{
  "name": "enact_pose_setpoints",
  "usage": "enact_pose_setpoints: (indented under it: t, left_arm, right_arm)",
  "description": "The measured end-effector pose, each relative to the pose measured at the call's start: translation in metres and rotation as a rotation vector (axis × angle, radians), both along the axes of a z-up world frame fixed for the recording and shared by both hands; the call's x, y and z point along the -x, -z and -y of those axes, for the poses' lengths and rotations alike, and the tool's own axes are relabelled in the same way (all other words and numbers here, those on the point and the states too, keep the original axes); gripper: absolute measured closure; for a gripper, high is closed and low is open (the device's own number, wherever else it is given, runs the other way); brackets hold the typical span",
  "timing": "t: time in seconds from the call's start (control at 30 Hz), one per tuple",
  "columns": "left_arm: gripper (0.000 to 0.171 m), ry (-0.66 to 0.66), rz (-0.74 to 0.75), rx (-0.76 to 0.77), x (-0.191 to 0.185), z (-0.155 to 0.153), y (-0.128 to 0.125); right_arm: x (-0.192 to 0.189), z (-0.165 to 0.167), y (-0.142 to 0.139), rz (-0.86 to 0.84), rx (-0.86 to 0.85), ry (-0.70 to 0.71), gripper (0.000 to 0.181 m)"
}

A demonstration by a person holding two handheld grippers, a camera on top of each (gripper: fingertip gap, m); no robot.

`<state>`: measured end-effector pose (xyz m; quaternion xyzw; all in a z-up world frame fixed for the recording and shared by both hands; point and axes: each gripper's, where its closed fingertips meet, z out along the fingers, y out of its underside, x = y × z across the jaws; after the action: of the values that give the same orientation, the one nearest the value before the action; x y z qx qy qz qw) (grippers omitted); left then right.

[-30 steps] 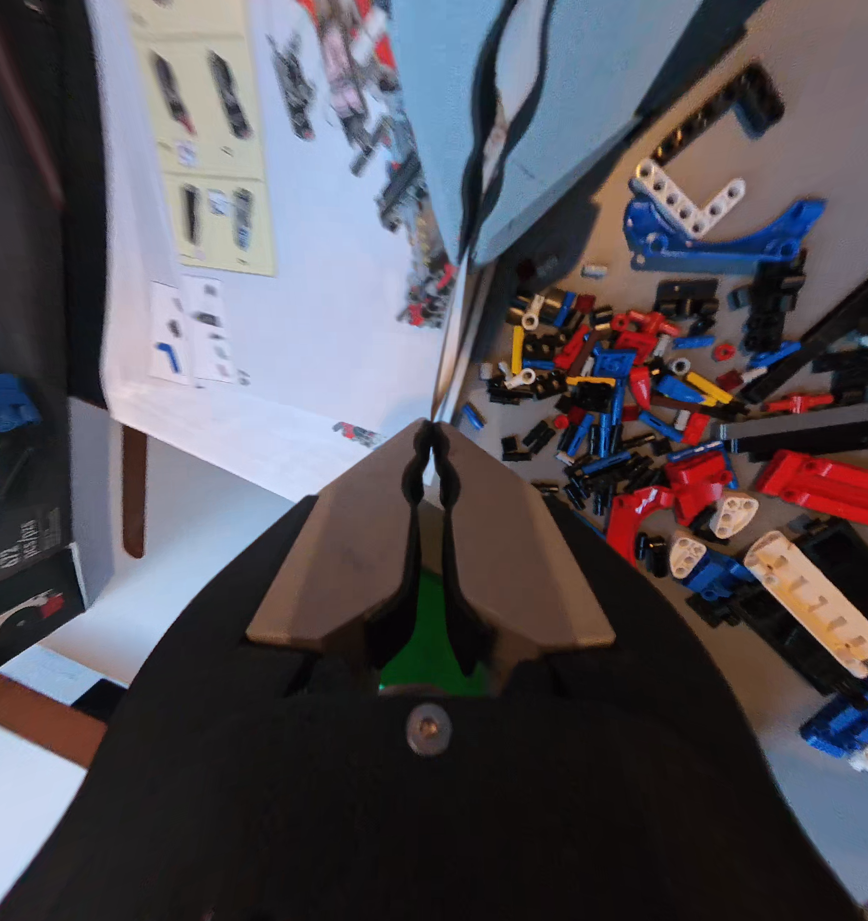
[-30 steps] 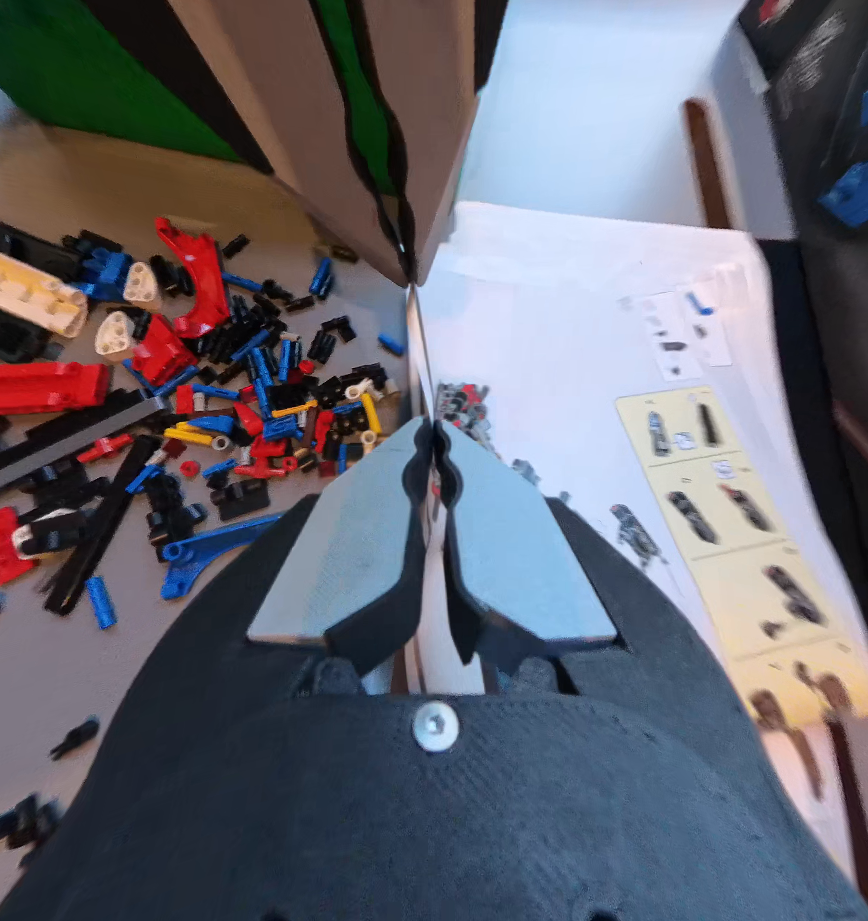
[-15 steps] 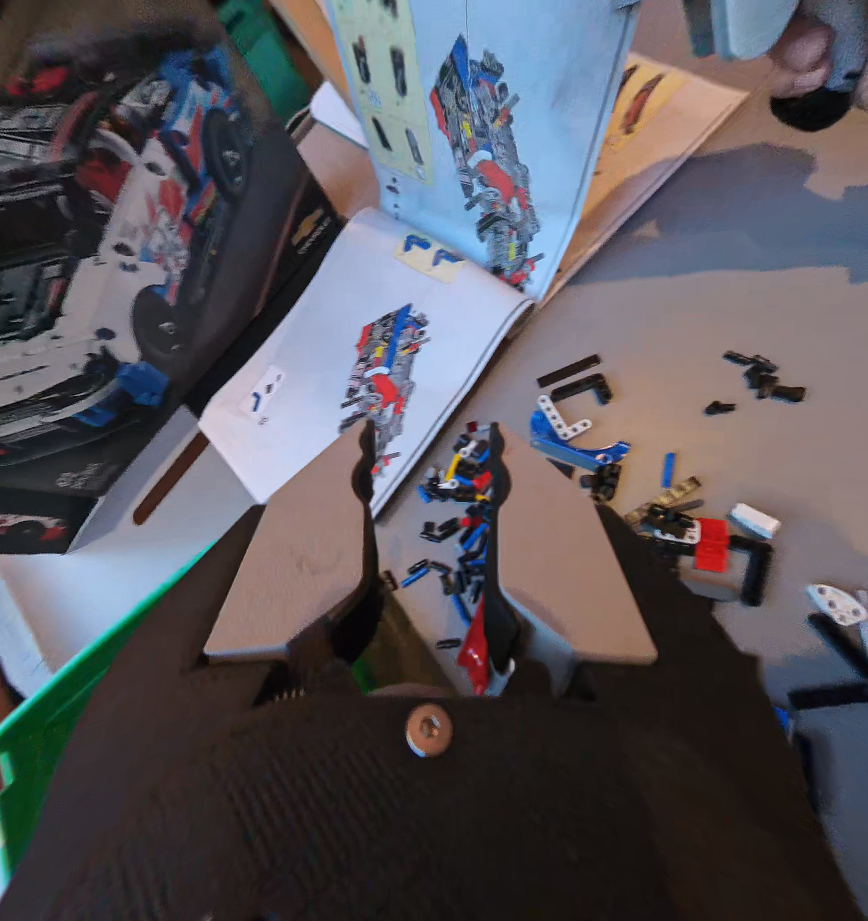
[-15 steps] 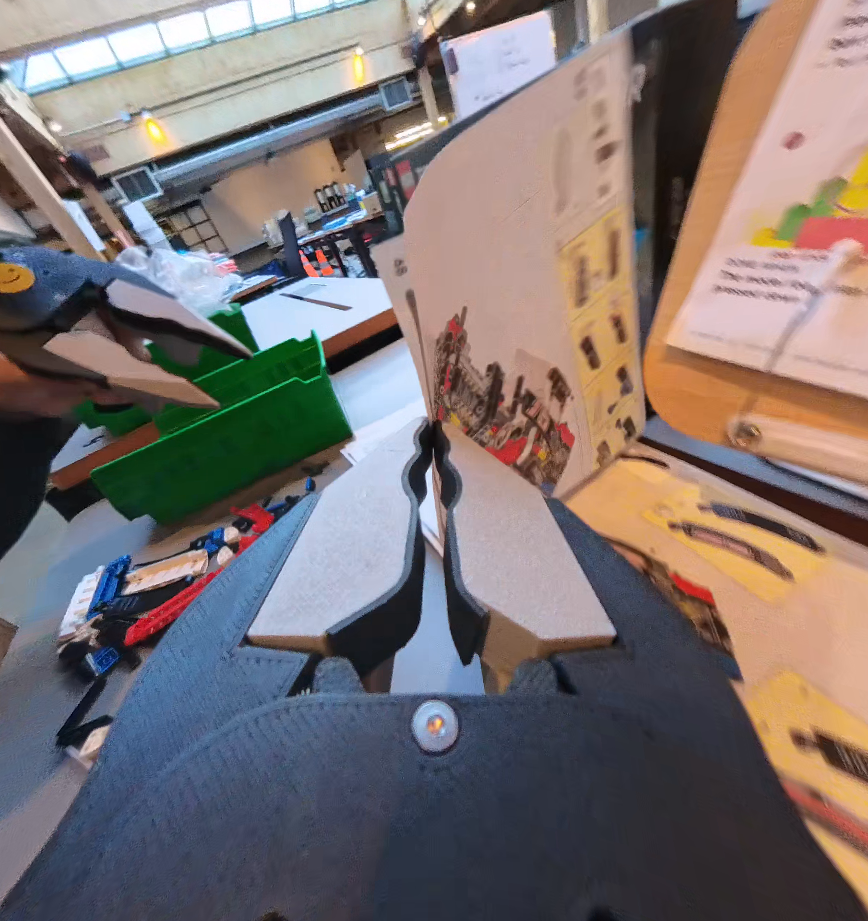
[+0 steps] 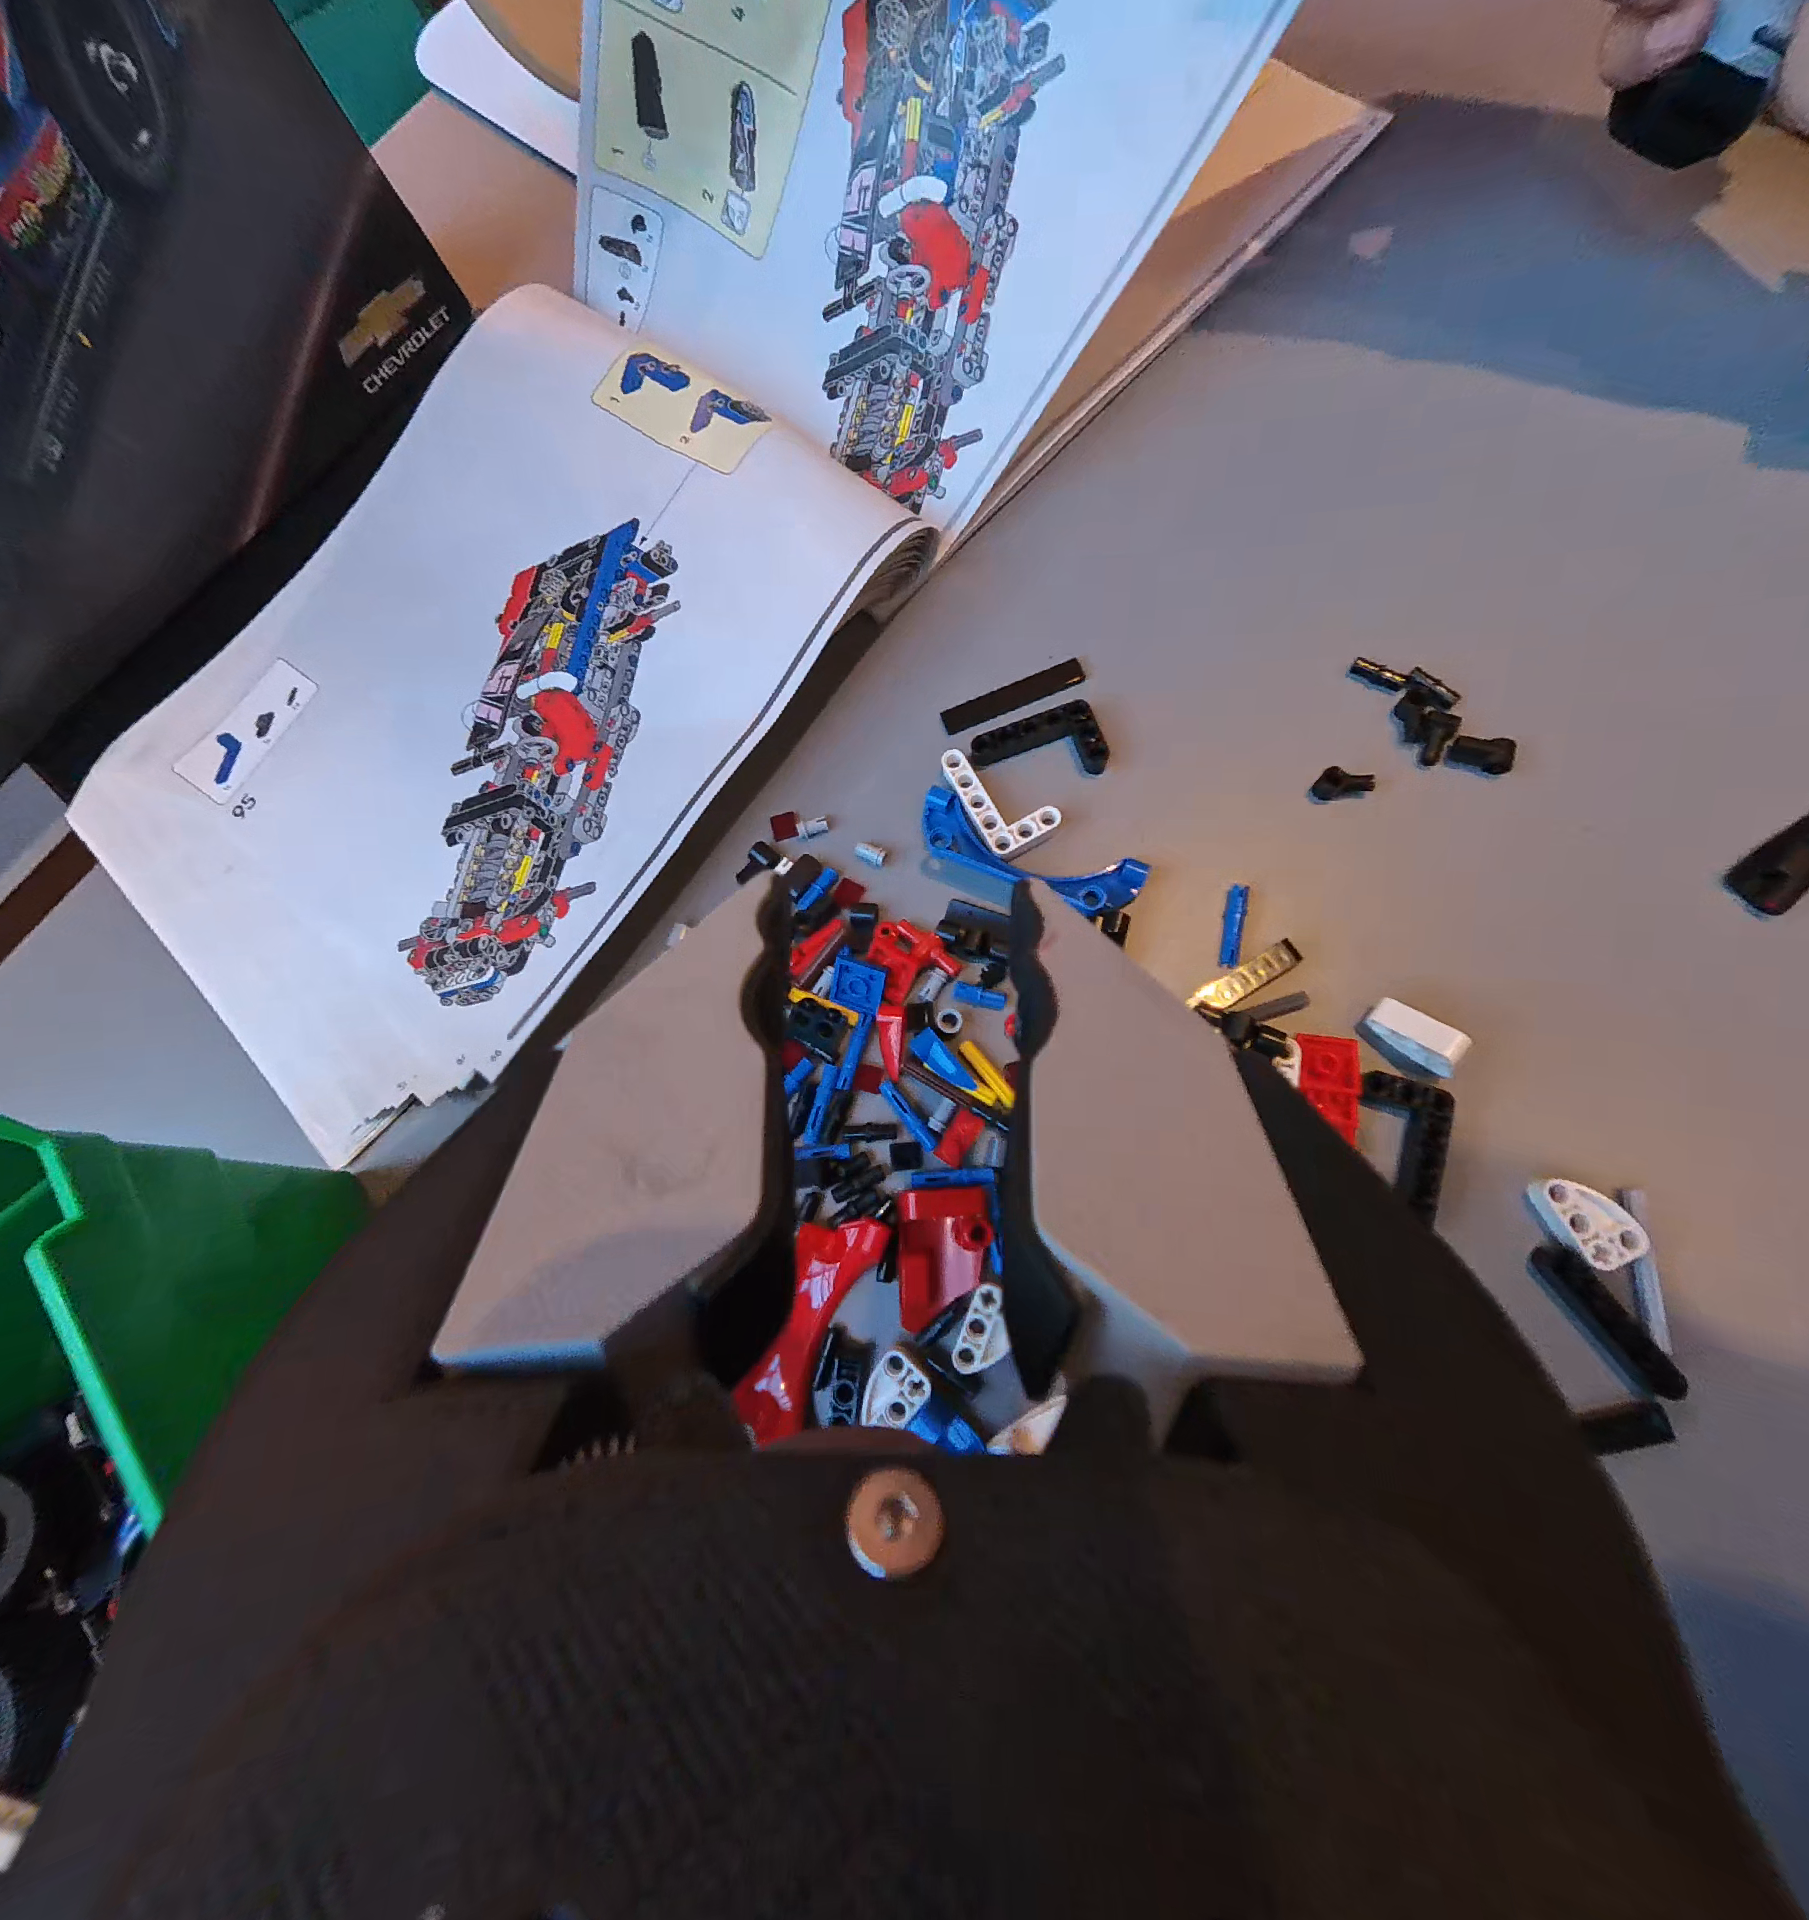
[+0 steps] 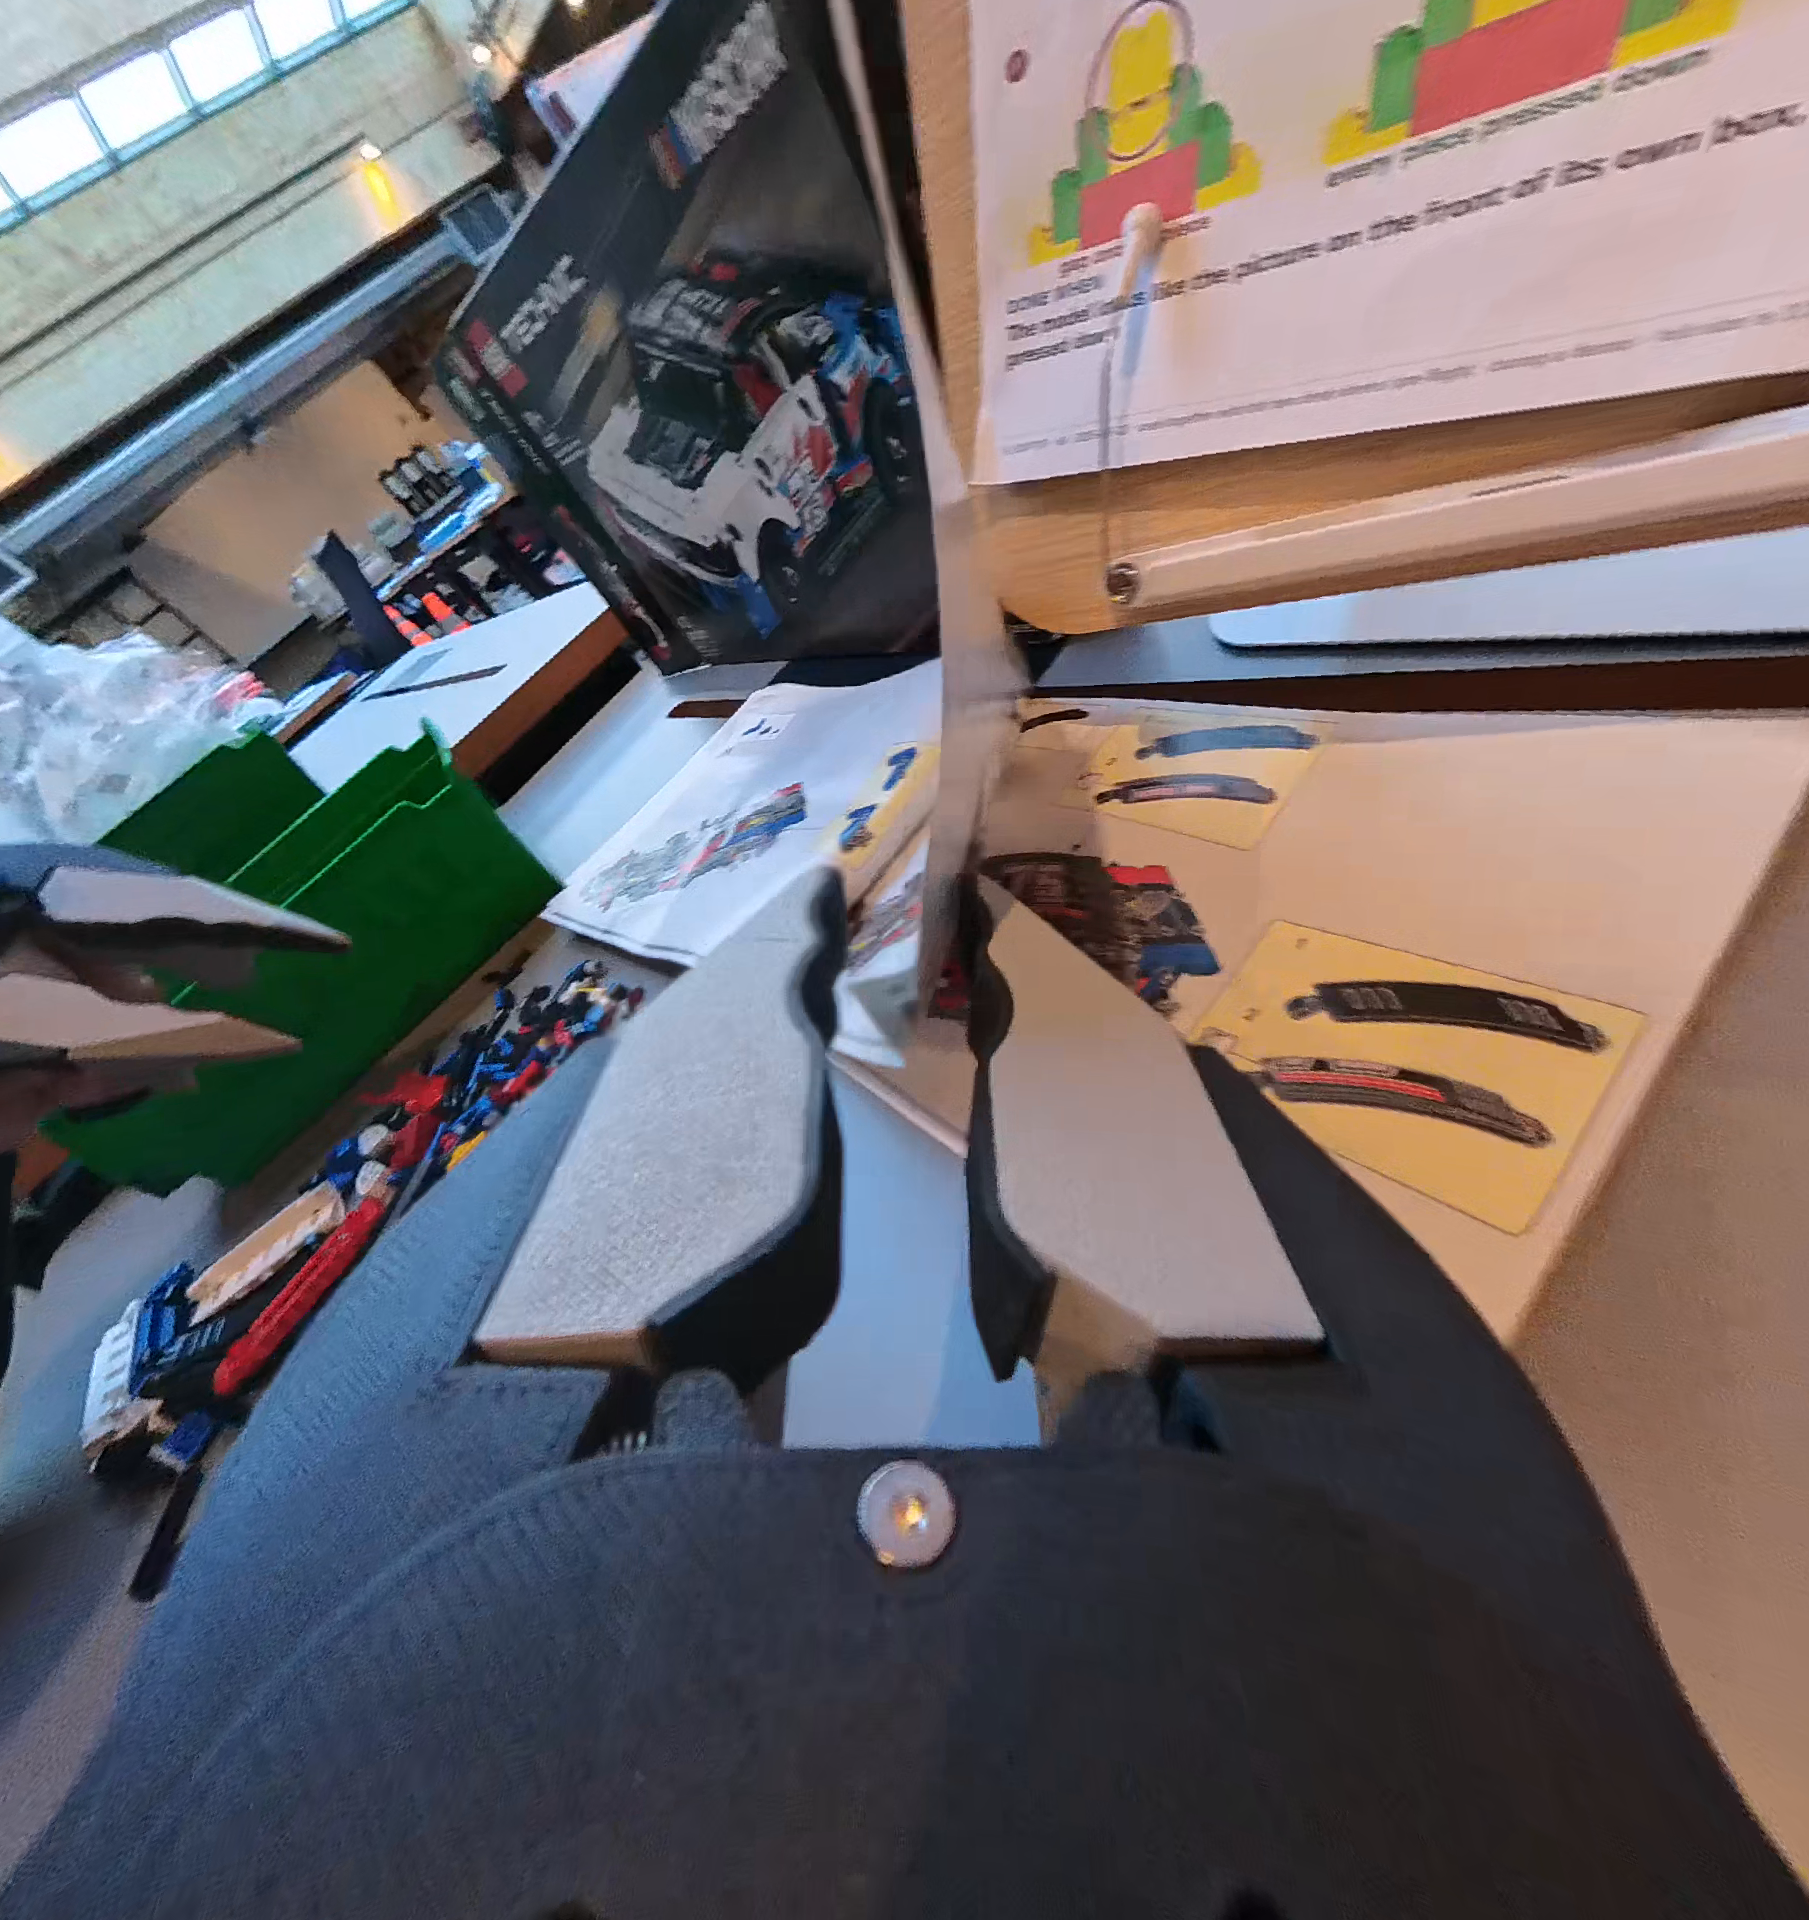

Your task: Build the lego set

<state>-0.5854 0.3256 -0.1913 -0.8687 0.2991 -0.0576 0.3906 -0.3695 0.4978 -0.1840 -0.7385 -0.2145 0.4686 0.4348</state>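
Far left: green plastic bin (image 5: 183,1278) on grey surface (image 5: 1502,520), black printed set box (image 5: 152,343) beyond it. Left tongs (image 5: 895,914) parted wide, empty, hovering over heap of small red, blue, black and yellow lego pieces (image 5: 900,1049) near open white instruction booklet (image 5: 526,644). Blue curved beam (image 5: 1087,883) and white L-shaped beam (image 5: 993,821) just beyond heap; black pins (image 5: 1430,717) scattered farther right. Right tongs (image 6: 905,914) partly open, upright booklet page (image 6: 957,623) standing in the gap; contact with page not discernible.
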Motion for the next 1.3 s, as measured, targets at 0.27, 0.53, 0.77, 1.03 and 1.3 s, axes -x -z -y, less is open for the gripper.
enact_pose_setpoints:
  t: [0.27, 0.53, 0.77, 1.03, 1.3]
  left_arm:
    - [0.134, 0.014, -0.014, 0.013, -0.008, 0.009, 0.013]
    - [0.134, 0.015, -0.009, 0.034, -0.007, 0.014, 0.020]
    - [0.134, 0.001, -0.018, 0.046, -0.002, 0.022, 0.025]
    - [0.134, -0.043, -0.034, 0.042, 0.008, 0.035, 0.021]
    - [0.125, 0.014, 0.023, -0.028, -0.050, 0.064, 0.006]
  right_arm:
    - [-0.015, -0.001, 0.029, 0.086, 0.113, 0.080, 0.181]
    - [-0.028, -0.001, 0.044, 0.114, 0.191, 0.098, 0.181]
    - [-0.040, -0.005, 0.048, 0.102, 0.273, 0.093, 0.151]
    - [-0.065, 0.000, 0.029, 0.203, 0.198, 0.127, 0.129]
    - [-0.085, 0.085, -0.021, 0.348, -0.114, -0.027, 0.126]
